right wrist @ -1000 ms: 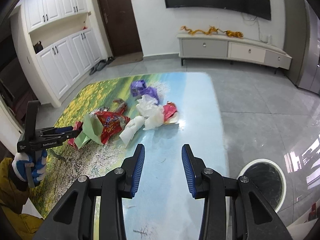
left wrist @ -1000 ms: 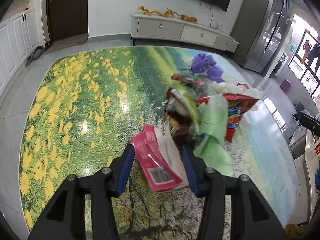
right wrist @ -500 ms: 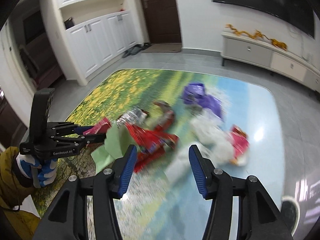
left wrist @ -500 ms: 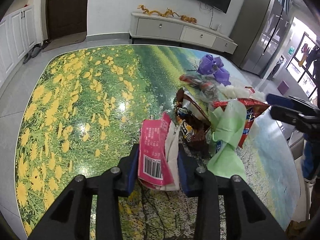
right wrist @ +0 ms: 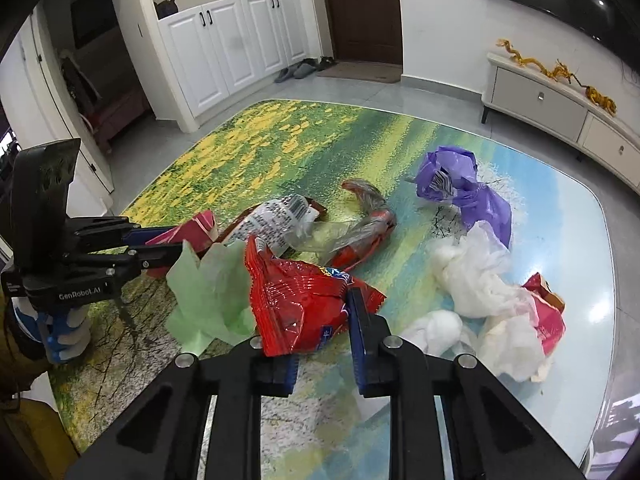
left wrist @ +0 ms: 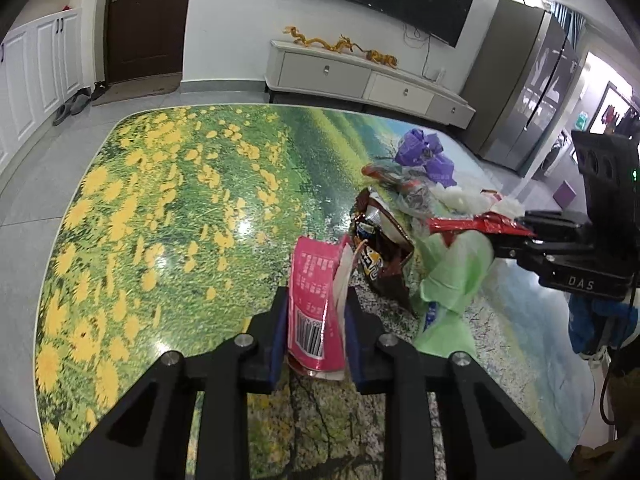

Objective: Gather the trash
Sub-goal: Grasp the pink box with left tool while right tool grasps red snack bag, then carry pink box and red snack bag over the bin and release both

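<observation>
Now the left gripper [left wrist: 316, 332] has its jaws squeezed on the flat pink foil packet [left wrist: 314, 300], after closing in. The right gripper [right wrist: 322, 344] has swung over; its jaws just closed on the crinkly red snack bag [right wrist: 304, 300] above the flower-picture tabletop [right wrist: 280, 140].

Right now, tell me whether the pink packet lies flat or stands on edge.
On edge: the pink packet stands upright between the left hand-held gripper pads, which have just closed onto both faces.

Wrappers [right wrist: 308, 300] lie heaped on the table [right wrist: 568, 232], crumpled tissues [right wrist: 476, 276] right of them, a bag [right wrist: 464, 184] behind.
</observation>
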`<state>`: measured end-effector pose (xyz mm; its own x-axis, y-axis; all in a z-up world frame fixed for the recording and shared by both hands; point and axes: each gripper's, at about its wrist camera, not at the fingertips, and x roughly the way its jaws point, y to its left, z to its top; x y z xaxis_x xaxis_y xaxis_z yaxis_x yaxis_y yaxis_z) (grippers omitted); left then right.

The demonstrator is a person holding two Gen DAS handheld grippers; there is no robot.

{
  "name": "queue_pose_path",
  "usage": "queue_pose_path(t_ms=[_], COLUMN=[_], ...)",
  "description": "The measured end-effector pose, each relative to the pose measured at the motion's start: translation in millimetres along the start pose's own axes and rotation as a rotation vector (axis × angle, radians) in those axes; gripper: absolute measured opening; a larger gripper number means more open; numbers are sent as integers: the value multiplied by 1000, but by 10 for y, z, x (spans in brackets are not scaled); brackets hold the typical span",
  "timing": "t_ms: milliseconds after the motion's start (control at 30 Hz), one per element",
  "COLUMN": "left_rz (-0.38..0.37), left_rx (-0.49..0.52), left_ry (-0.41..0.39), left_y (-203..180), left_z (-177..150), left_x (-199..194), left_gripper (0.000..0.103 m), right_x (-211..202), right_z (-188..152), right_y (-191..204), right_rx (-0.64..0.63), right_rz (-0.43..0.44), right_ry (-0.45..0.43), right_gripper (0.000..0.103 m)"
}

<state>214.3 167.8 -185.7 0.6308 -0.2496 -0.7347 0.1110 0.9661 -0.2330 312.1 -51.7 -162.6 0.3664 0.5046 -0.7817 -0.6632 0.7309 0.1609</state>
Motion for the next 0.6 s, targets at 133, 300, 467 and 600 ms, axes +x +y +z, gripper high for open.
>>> queue_pose_path(t_ms=[133, 300, 467, 600], left_rz=[7, 6, -11, -40], left_rx=[-12, -10, 31, 78], left_ry=[-27, -67, -123, -164], left_y=[-1, -57, -252, -498], left_z=[-67, -143, -173, -152], left_x=[-218, -536, -876, -1098], left_gripper=[24, 24, 24, 24], right_x=[-219, -576, -1115, -1561], right_z=[-77, -235, -493, -805], right_y=[94, 186, 155, 92], right_rx=[8, 29, 81, 135], right_rz=[0, -5, -45, -106], right_ry=[-40, -94, -174, -230], right_gripper=[19, 18, 18, 18])
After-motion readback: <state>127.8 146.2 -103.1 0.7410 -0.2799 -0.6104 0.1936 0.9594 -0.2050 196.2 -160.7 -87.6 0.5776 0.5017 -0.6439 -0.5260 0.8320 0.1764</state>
